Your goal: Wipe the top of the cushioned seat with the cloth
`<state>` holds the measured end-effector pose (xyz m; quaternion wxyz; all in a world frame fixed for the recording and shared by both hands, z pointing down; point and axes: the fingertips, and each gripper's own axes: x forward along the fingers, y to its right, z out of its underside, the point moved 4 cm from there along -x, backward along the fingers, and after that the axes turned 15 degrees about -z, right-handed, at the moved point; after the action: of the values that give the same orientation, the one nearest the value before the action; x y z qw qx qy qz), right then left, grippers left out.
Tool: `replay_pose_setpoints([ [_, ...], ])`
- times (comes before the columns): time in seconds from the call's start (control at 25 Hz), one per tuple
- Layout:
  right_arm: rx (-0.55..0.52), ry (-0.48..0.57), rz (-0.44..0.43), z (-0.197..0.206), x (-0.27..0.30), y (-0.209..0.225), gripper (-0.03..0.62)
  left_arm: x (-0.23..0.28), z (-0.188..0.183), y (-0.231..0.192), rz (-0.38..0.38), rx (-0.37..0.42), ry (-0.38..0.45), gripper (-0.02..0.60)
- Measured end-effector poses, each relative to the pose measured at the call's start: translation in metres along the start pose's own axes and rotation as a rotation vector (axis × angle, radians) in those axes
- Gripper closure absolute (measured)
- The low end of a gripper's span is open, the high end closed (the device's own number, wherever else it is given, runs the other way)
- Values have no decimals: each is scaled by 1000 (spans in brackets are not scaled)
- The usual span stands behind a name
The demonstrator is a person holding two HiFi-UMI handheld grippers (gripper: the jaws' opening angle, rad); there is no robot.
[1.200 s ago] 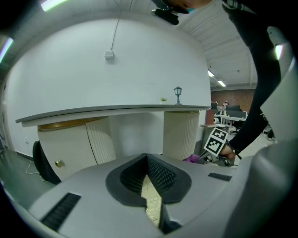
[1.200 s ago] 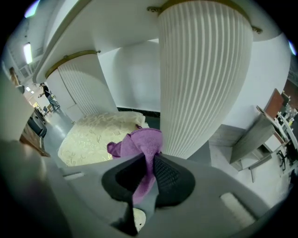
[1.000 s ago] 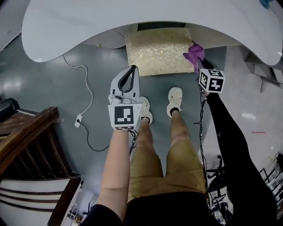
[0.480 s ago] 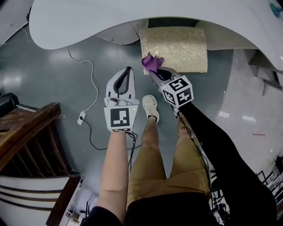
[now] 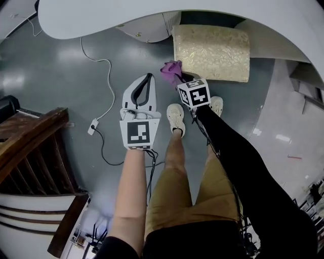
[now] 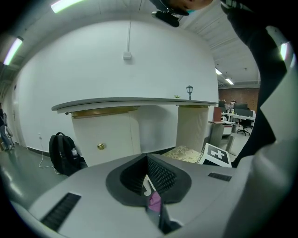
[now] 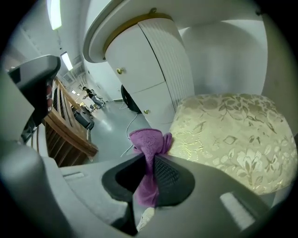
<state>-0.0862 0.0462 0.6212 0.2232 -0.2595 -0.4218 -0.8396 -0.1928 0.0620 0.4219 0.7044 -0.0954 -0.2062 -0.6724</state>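
Now | right tongs (image 7: 149, 159) clamped on purple cloth (image 7: 149, 141) beside cushioned seat (image 7: 228, 135) | left tongs (image 5: 149, 77) closed, empty

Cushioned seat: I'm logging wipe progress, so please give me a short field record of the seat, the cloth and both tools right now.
seat: gold-patterned cushioned seat, partly under the white counter
cloth: purple cloth, bunched, sticking out past the jaws
right tool: right tool shut on the cloth, at the seat's near left corner
cloth on seat: at the seat's edge; contact cannot be told
left tool: left tool shut, empty, held over the floor left of the seat
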Motion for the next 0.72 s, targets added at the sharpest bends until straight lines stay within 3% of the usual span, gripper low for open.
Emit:
replay_pose_setpoints([
  [0.36, 66, 76, 106, 4, -72, 55, 542, 9, -13, 43, 37, -13, 4, 577],
  [0.72, 170, 133, 273, 28, -183, 153, 542, 28, -41, 118, 98, 10, 22, 577],
])
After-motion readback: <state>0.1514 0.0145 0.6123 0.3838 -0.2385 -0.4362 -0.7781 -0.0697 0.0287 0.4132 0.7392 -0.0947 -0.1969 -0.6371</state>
